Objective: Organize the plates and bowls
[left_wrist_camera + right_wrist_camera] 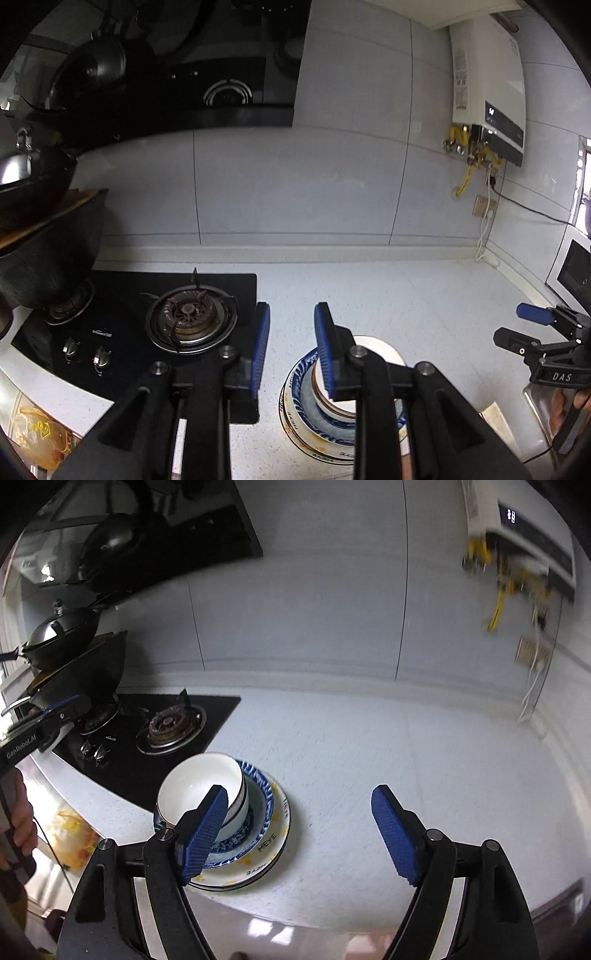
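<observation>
A stack of dishes stands on the white counter. A white bowl (pixel 199 782) sits tilted in a blue-patterned bowl (pixel 260 812), which rests on a white plate (pixel 275 849) with yellow flowers and lettering. My right gripper (pixel 299 794) hangs open above the stack's right side, nothing between its fingers. In the left wrist view the white bowl (pixel 376 350), blue bowl (pixel 308 391) and plate (pixel 295 424) lie partly behind my right-hand finger. My left gripper (pixel 291 314) is open by a narrow gap and holds nothing. Each gripper shows in the other's view: the right gripper (pixel 517 326), the left gripper (pixel 62 707).
A black gas hob (pixel 192 321) lies left of the stack, with a lidded wok (pixel 33 206) on its far burner. A water heater (pixel 487 85) and socket (pixel 484 206) hang on the tiled wall. A steel sink (pixel 539 410) is at the right. The counter's front edge (pixel 295 915) runs close by.
</observation>
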Available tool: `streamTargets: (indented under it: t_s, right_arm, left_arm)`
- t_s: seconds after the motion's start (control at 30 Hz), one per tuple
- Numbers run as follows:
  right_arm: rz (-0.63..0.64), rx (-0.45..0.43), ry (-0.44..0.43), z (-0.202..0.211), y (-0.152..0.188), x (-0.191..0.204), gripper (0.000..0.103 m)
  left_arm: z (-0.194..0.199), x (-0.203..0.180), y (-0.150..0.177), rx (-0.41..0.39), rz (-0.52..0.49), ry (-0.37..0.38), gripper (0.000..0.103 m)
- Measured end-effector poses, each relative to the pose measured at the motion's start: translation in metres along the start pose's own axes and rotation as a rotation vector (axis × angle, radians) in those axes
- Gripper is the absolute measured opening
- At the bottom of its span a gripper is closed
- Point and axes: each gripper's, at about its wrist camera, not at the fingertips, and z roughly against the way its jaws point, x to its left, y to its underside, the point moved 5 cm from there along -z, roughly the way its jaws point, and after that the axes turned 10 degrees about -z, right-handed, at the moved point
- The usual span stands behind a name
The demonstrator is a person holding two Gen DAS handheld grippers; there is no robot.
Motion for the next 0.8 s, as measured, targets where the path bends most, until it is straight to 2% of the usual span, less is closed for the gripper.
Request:
streamTargets:
  t_s: [0.07,0.23,0.33,0.37,0.43,0.53,0.63,0.8]
  right_arm:
    - [0.03,-0.042,0.015,0.012,-0.001,0.004,0.085]
    - [0.083,-0.142,0.035,0.046,-0.003,0.014,0.089]
    - [0.095,-0.196,0.041,0.064,-0.004,0.019,0.09]
    - [0.102,-0.214,0.045,0.071,-0.004,0.022,0.091]
    - [0.1,-0.235,0.052,0.08,-0.003,0.024,0.092]
    - [0.088,-0.268,0.071,0.097,-0.001,0.027,0.094]
    - [0.078,-0.293,0.108,0.109,0.002,0.031,0.099]
    - [0.026,-0.298,0.138,0.123,0.007,0.043,0.101]
  left_arm:
    - [0.016,-0.004,-0.005,-0.019,0.002,-0.014,0.024]
    - [0.061,-0.013,-0.012,-0.076,0.006,-0.065,0.025]
    - [0.1,-0.018,-0.018,-0.156,-0.017,-0.128,0.026]
    - [0.113,-0.02,-0.02,-0.185,-0.028,-0.152,0.03]
    - [0.133,-0.022,-0.022,-0.226,-0.038,-0.171,0.052]
    - [0.159,-0.023,-0.024,-0.288,-0.039,-0.18,0.07]
    - [0.176,-0.02,-0.02,-0.312,-0.045,-0.167,0.073]
    - [0.188,-0.008,-0.009,-0.311,-0.055,-0.109,0.073]
